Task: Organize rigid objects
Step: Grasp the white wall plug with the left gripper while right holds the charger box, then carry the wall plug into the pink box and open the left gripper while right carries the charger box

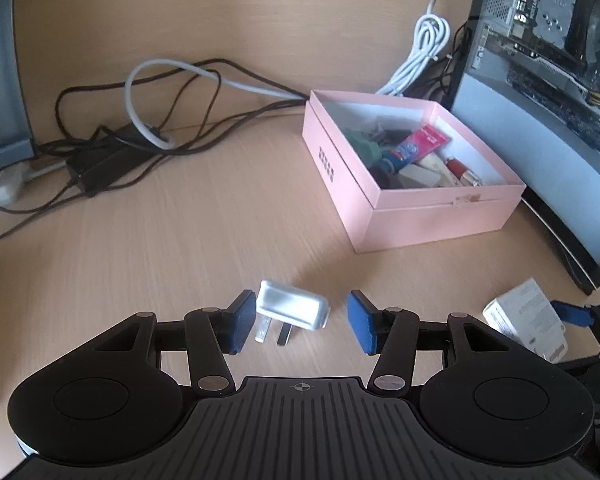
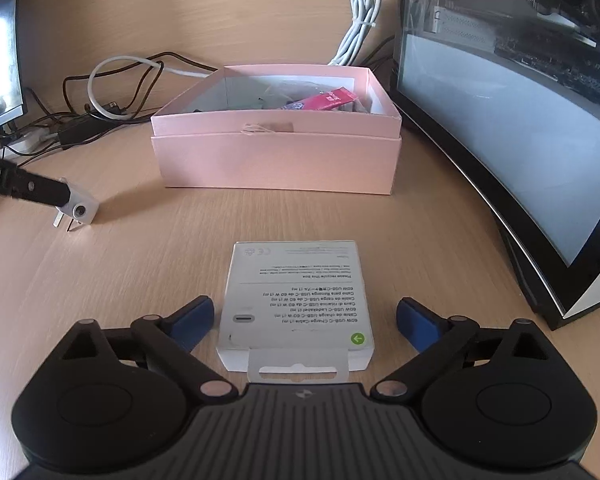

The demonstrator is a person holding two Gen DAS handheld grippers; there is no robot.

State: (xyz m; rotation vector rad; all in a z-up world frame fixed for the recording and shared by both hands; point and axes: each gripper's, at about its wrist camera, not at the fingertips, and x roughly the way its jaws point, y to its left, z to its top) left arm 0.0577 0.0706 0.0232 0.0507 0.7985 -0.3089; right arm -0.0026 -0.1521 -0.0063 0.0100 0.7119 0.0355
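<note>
A white plug-in charger (image 1: 292, 307) stands on its prongs on the wooden desk, between the blue pads of my left gripper (image 1: 300, 300). The left pad is at the charger's end and a gap shows at the right pad, so the jaws are open. In the right wrist view the charger (image 2: 80, 211) pokes out past a black left finger (image 2: 40, 189). My right gripper (image 2: 305, 303) is wide open around a flat white cable box (image 2: 296, 300) lying on the desk, its pads clear of both sides. An open pink box (image 2: 276, 156) holding several small items sits just beyond.
A glass-sided computer case (image 2: 520, 120) stands close on the right of the pink box (image 1: 440, 216). Tangled dark and white cables (image 1: 152, 120) with a black power brick (image 1: 100, 164) lie at the back left. A monitor edge (image 2: 0, 60) is at far left.
</note>
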